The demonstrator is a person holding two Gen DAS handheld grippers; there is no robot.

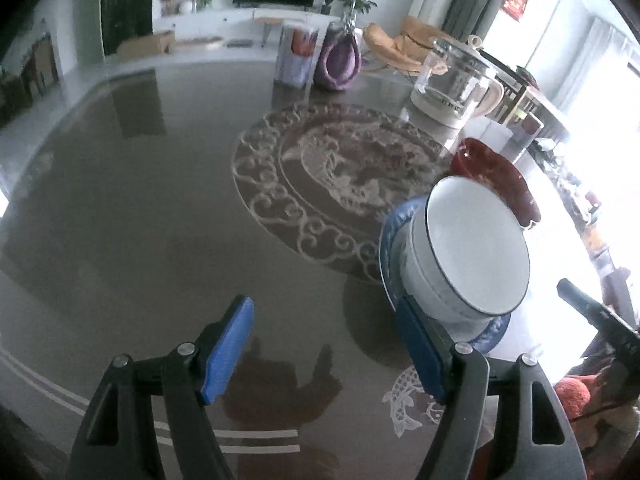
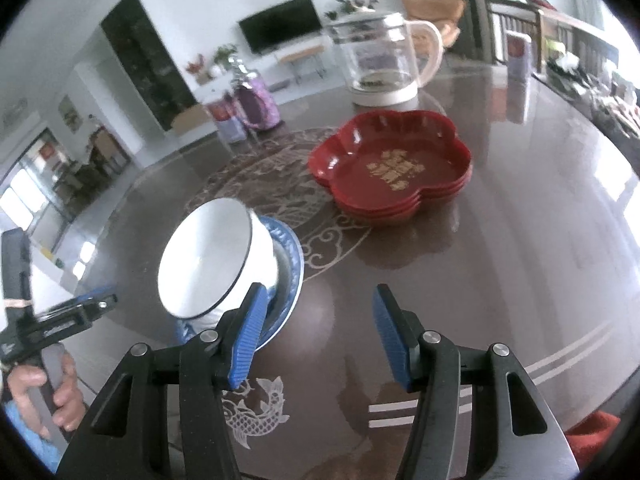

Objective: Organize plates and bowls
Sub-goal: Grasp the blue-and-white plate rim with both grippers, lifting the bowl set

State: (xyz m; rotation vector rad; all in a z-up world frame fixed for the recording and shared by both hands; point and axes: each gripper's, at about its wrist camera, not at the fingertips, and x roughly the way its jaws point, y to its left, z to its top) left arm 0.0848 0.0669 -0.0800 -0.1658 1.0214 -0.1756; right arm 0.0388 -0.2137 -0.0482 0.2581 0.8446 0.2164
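Note:
A stack of white bowls (image 1: pixel 468 256) with dark rims sits on a blue patterned plate (image 1: pixel 390 252) on the brown table; in the right wrist view the bowls (image 2: pixel 212 256) stand on the plate (image 2: pixel 290 268) at the left. A stack of red flower-shaped plates (image 2: pixel 392 168) sits beyond it, seen also in the left wrist view (image 1: pixel 496 176). My left gripper (image 1: pixel 324 350) is open and empty, its right finger beside the plate's near edge. My right gripper (image 2: pixel 318 332) is open and empty, its left finger in front of the plate's edge.
A glass kettle (image 2: pixel 380 64) on a white base stands behind the red plates. A purple vase (image 1: pixel 338 62) and a printed box (image 1: pixel 296 54) stand farther back. The table (image 1: pixel 160 208) has a carved round centre. The other handheld gripper (image 2: pixel 52 320) shows at the left.

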